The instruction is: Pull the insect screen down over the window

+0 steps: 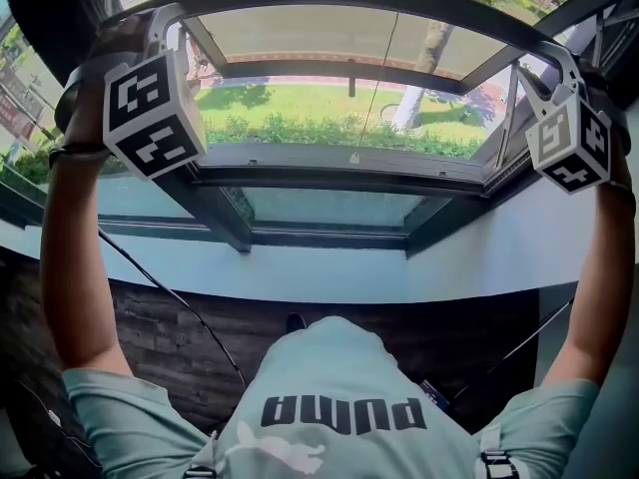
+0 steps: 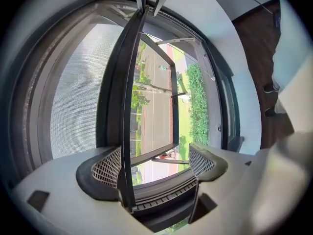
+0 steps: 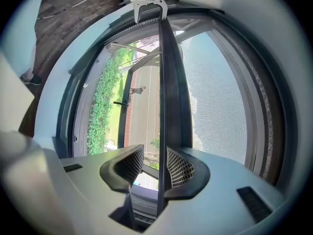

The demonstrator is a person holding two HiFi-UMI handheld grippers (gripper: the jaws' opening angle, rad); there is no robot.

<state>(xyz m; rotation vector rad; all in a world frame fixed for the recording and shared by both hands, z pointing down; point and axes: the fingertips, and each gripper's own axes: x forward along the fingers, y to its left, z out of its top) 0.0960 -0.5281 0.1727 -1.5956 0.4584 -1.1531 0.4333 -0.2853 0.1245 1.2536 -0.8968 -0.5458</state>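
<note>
Seemingly to drag it level from both ends, the left hand-held gripper [image 2: 154, 165], jaws wide apart, and the right hand-held gripper [image 3: 149, 168], jaws narrowed but not pinching, straddle the slim dark pull bar [image 2: 122, 106] of the grey mesh insect screen [image 2: 73, 92], bare forearms [image 1: 70, 267] raised with elbows bent, the mesh covering only part of the dark-framed window [image 1: 329, 158].

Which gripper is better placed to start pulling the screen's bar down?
Probably the right gripper: its jaws stand narrowly around the screen bar, one jaw against it, so little closing is needed. The left gripper has its jaws wide apart, the bar touching only one side.
</note>
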